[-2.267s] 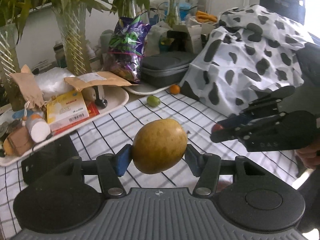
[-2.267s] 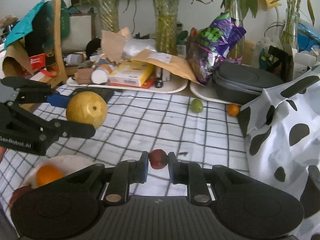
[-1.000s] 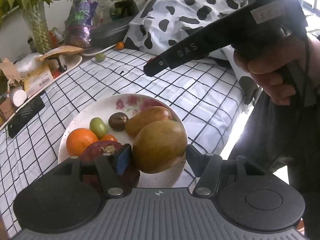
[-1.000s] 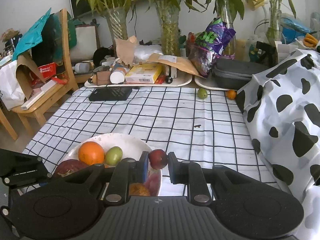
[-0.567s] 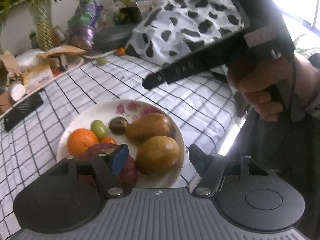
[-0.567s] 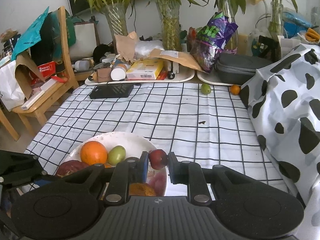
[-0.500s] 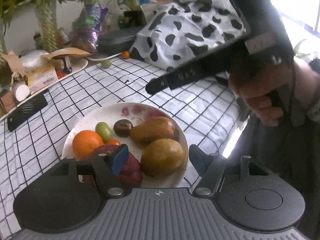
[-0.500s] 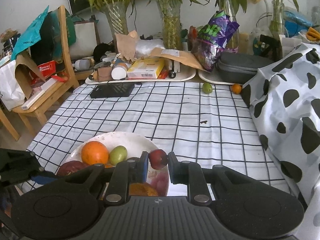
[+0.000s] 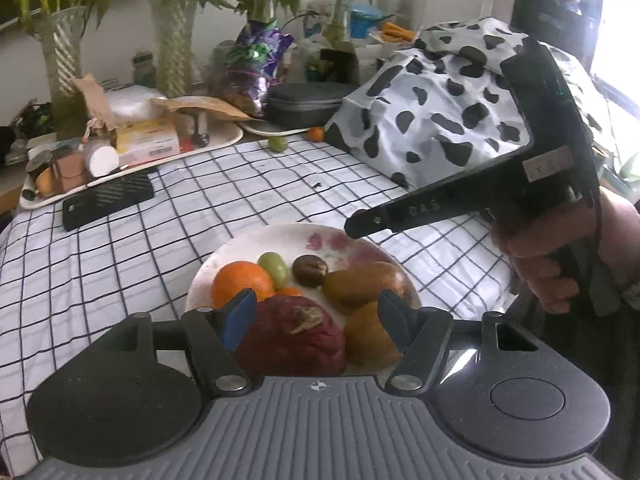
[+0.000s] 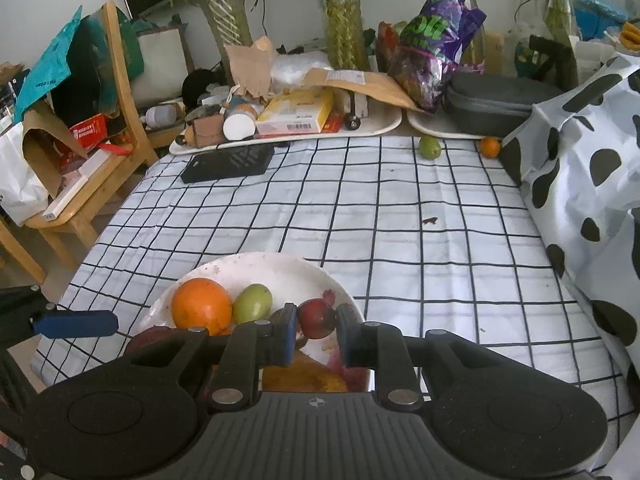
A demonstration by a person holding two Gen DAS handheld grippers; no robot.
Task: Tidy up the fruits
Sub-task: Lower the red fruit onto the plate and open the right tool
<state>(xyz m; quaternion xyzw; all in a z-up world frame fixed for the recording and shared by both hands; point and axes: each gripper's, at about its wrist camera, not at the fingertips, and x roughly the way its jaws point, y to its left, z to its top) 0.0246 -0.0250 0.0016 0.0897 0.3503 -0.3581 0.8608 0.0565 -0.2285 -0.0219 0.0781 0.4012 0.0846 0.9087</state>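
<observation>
Two grippers over the plate [image 10: 224, 270]: left gripper [image 9: 318, 318] released (empty), right gripper [image 10: 317, 336] grasping a small red fruit [image 10: 317, 318], to release next

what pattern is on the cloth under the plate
White with a black grid of thin lines; the tablecloth shows best in the right wrist view, under the plate.
</observation>
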